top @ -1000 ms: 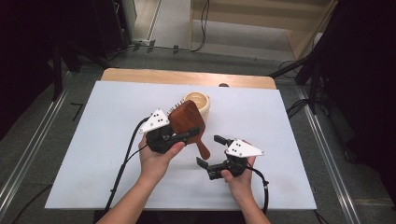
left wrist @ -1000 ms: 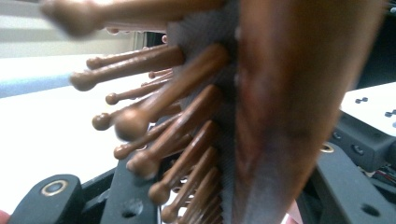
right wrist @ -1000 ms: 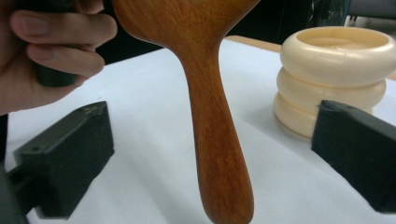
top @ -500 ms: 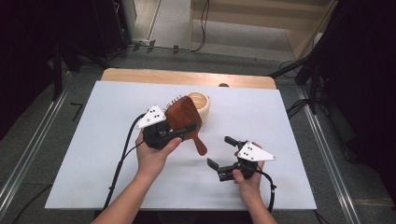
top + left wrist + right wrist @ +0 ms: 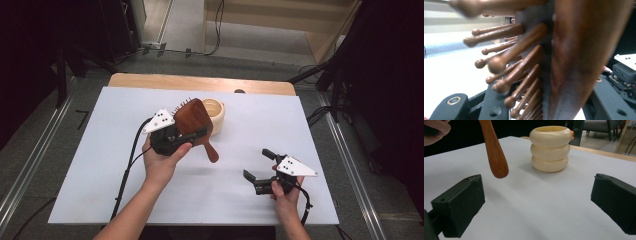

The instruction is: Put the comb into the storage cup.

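One step looks done: the wooden hairbrush [image 5: 192,122] is clamped by its head in the left gripper [image 5: 181,138], lifted off the desk [image 5: 90,150] with the handle slanting down, just beside the cream ribbed cup [image 5: 216,114]. Placing the brush into that cup is judged to be left. The right gripper [image 5: 256,167] is held wide open, empty, low over the desk.
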### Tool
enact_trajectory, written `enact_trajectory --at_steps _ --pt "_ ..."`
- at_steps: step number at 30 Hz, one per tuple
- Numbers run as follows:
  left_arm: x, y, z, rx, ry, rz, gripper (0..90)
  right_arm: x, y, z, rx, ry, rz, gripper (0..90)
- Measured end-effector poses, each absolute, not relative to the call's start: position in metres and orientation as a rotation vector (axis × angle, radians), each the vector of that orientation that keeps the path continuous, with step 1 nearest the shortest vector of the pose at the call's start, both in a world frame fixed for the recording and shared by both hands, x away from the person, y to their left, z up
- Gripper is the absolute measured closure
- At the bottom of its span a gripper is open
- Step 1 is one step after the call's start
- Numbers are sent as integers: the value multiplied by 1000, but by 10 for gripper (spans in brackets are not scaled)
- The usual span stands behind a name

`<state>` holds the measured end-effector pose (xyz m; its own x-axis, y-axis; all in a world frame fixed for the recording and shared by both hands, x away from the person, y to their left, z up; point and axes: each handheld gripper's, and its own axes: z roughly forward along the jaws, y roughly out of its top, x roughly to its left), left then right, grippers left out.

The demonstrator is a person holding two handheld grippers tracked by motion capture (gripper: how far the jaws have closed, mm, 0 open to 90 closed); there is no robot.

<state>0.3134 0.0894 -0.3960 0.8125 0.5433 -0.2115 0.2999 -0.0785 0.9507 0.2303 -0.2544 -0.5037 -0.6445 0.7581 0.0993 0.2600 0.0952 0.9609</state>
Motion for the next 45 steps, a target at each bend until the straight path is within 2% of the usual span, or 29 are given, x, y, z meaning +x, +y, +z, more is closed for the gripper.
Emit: enact_trajectory --at_steps 13,45 --pt "320 97 -392 1660 678 243 572 223 -283 -508 1041 1926 1535 0" --pt "335 117 -375 1620 702 276 572 208 -322 -511 1065 1912 1453 0"
